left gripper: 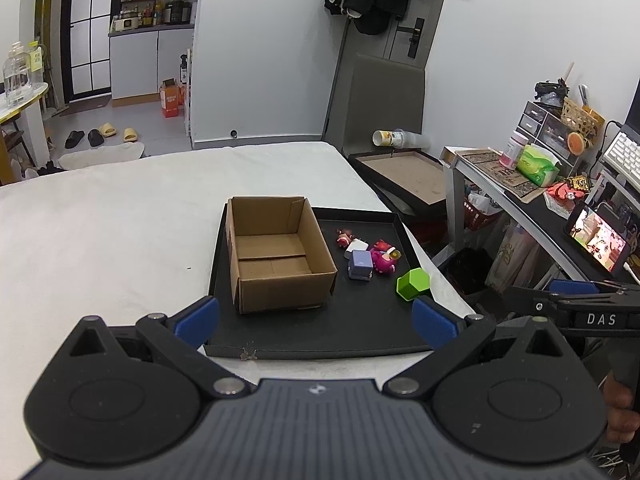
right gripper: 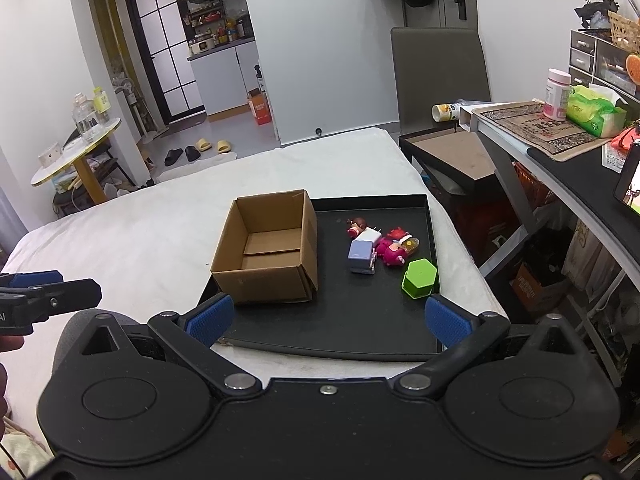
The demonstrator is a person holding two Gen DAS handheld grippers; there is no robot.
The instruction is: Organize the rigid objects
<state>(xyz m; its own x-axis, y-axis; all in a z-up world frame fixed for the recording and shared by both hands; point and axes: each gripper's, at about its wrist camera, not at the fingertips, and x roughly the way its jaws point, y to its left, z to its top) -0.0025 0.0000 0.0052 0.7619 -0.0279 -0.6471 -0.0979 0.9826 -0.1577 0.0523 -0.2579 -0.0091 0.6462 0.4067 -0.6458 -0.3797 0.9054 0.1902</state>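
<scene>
An open, empty cardboard box [left gripper: 278, 254] [right gripper: 268, 248] stands on the left half of a black tray [left gripper: 360, 328] [right gripper: 360, 320] on a white bed. Right of it lie small toys: a purple block [left gripper: 361, 264] [right gripper: 361, 256], a white charger [left gripper: 357, 246] [right gripper: 369, 236], a pink bear figure [left gripper: 383, 261] [right gripper: 391, 253], a small doll [left gripper: 344, 237] [right gripper: 356, 226] and a green hexagonal box [left gripper: 413, 283] [right gripper: 419, 279]. My left gripper [left gripper: 316, 320] is open and empty, short of the tray's near edge. My right gripper [right gripper: 328, 320] is open and empty, also near that edge.
The white bed [left gripper: 100, 232] spreads left of the tray. A second tray [left gripper: 408, 176] rests on a chair at the right. A cluttered desk [left gripper: 520, 176] stands at far right. The other gripper shows at the right edge of the left wrist view and the left edge of the right wrist view.
</scene>
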